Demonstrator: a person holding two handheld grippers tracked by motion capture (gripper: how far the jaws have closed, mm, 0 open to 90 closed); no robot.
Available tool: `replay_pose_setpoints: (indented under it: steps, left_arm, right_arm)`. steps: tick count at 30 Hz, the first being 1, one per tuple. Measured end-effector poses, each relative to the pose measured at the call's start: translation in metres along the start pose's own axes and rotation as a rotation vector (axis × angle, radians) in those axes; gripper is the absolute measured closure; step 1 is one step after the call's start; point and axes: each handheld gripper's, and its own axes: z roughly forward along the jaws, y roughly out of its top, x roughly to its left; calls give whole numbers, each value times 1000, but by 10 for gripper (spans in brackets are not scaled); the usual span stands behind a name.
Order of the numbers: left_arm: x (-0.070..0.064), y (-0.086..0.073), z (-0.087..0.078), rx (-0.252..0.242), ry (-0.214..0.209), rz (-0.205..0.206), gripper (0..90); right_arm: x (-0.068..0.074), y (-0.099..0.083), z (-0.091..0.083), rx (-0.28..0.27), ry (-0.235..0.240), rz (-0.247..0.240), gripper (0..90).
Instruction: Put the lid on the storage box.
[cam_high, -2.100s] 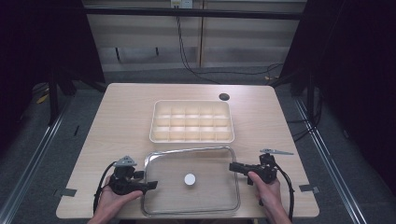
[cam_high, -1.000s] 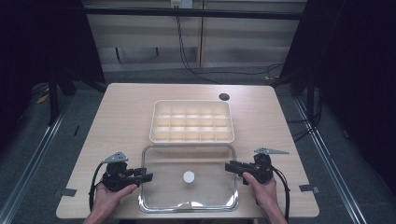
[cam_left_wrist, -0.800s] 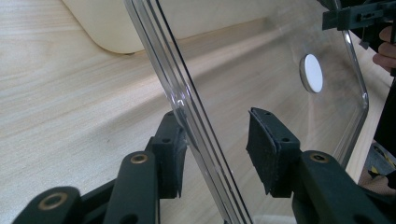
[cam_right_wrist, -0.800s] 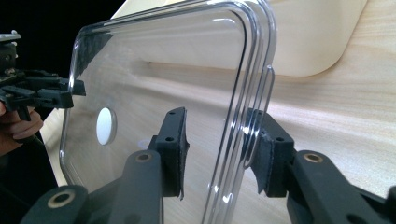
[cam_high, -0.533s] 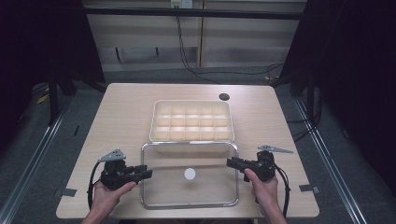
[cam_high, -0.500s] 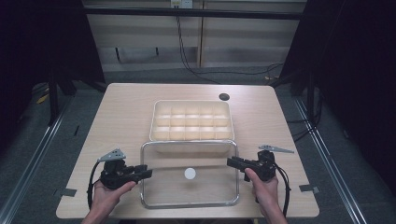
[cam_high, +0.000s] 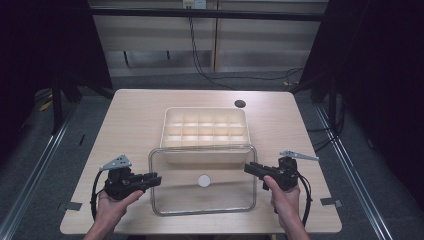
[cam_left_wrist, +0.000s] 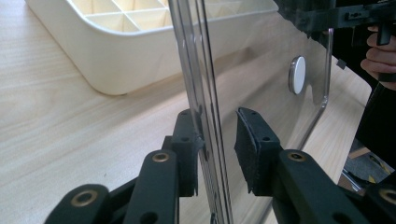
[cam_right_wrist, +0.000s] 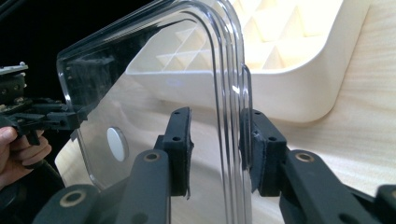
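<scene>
A clear plastic lid (cam_high: 200, 200) with a white disc (cam_high: 203, 180) at its centre hangs just above the table, its far edge over the front wall of the cream compartment box (cam_high: 163, 131). My left gripper (cam_high: 155, 180) is shut on the lid's left edge and my right gripper (cam_high: 248, 169) on its right edge. In the left gripper view the lid (cam_left_wrist: 261, 74) stands between the pads of my left gripper (cam_left_wrist: 215, 126), with the box (cam_left_wrist: 116, 60) behind. The right gripper view has my right gripper (cam_right_wrist: 215, 126) pinching the lid's rim (cam_right_wrist: 224, 70), the box (cam_right_wrist: 289, 79) just beyond.
The box's compartments hold nothing. A small black round spot (cam_high: 240, 104) marks the table behind the box. Tape pieces (cam_high: 70, 206) (cam_high: 331, 202) lie near the front corners. Bare wood (cam_high: 125, 125) flanks the box on both sides.
Both grippers have carried the lid up off the table and away from the person, so its far edge now overlaps the box's front wall.
</scene>
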Motion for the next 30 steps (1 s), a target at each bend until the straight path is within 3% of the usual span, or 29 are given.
replay_pose_setpoints:
  steps: [6,30]
  left_arm:
    - [-1,6,0,-4,-5,17,709]
    - [2,35,-2,-53,17,16,708]
  right_arm:
    - [1,5,-3,-16,-3,-8,639]
    - [4,38,-1,-66,-2,-9,635]
